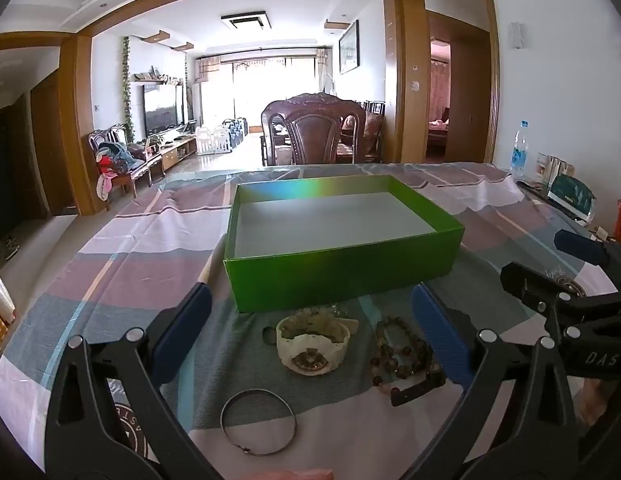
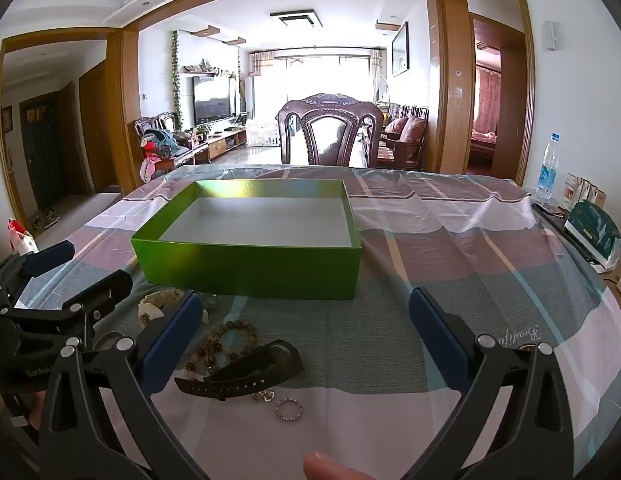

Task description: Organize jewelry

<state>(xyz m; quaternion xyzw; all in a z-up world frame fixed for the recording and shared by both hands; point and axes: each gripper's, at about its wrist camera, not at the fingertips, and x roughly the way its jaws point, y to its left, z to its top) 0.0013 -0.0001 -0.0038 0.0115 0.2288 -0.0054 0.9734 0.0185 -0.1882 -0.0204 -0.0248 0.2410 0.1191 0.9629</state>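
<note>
1. Your left gripper (image 1: 310, 322) hangs over the table with its blue fingers spread wide apart, holding nothing. The white watch (image 1: 312, 345) lies between them, the bead bracelet (image 1: 398, 350) just inside the right-hand finger, the metal bangle (image 1: 257, 422) nearer you.
2. Your right gripper (image 2: 304, 322) is also spread wide and empty. The black watch (image 2: 250, 370) lies between its fingers, toward the left one, and the small ring (image 2: 289, 405) sits just beside it.
3. The green box (image 2: 250, 264) stands open beyond both grippers on the striped cloth (image 2: 450, 248).
4. Count: two watches, one bead bracelet, one bangle, one ring, one box; a small charm by the black strap is too small to make out.
</note>
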